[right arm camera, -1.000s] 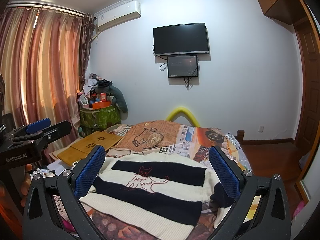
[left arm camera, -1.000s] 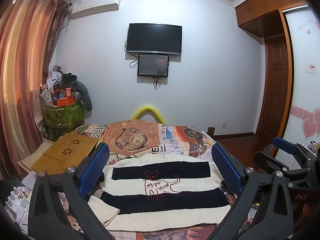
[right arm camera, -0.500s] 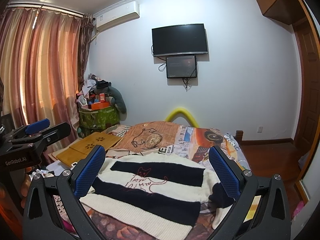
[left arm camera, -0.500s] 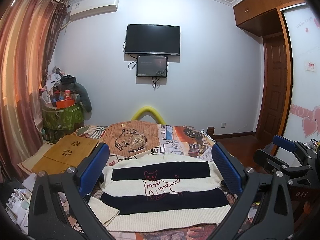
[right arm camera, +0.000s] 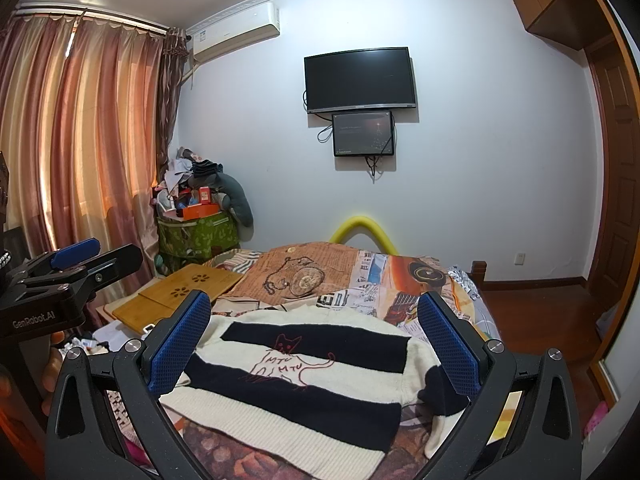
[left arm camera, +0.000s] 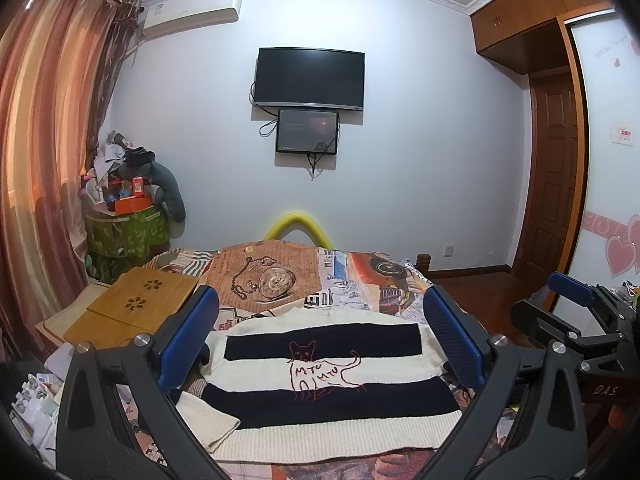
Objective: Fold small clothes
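A small cream and black striped sweater [left arm camera: 324, 376] with a red cat outline lies flat on the bed, front up; it also shows in the right wrist view [right arm camera: 296, 380]. Its left sleeve end [left arm camera: 206, 420] lies by the hem, and its right sleeve [right arm camera: 442, 396] is bunched at the side. My left gripper [left arm camera: 320, 336] is open and empty, held above the sweater's near side. My right gripper [right arm camera: 314, 340] is open and empty, also above the sweater. Each gripper shows in the other's view: right gripper [left arm camera: 576, 320], left gripper [right arm camera: 76, 264].
The bed [left arm camera: 360, 276] has a patchwork-print cover. A wooden lap desk [left arm camera: 132, 308] lies at its left edge. A cluttered green bin [left arm camera: 128, 232] stands in the corner by the curtains [right arm camera: 80, 140]. A door [left arm camera: 552, 176] and wooden floor are to the right.
Both grippers have shifted only slightly; the view drifted a little. The sweater has not moved and both grippers stay open.
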Available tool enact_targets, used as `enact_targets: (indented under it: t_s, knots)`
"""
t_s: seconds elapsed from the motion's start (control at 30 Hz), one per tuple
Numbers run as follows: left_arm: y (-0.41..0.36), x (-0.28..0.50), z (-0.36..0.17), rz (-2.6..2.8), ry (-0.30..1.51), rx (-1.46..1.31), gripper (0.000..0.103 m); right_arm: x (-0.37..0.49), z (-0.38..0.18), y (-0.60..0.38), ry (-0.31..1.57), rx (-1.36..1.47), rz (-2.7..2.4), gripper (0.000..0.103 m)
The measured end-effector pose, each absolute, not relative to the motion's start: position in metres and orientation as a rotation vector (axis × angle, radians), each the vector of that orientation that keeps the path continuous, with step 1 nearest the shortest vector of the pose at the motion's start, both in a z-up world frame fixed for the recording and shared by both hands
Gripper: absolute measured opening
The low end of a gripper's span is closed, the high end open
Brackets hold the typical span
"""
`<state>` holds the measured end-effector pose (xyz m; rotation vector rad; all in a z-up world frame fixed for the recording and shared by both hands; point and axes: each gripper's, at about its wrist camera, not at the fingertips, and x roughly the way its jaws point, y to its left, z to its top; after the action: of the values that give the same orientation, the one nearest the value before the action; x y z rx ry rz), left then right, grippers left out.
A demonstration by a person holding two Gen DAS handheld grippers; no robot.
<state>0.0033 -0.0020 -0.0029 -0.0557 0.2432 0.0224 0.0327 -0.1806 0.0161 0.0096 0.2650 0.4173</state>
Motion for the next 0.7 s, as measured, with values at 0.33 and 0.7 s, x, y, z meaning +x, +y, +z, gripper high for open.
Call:
enact_targets:
  t_s: [0.33, 0.7]
  knots:
    - [0.0011, 0.0070, -0.0043, 0.027, 0.250, -0.071, 0.103, 0.0310, 0.0152, -0.1795, 0.264, 0.007, 0.417, 0.103]
    - [0.0020, 0.0064, -0.0046, 0.028, 0.250, -0.065, 0.103, 0.0302, 0.0160, -0.1793, 0.263, 0.009, 0.418, 0.103]
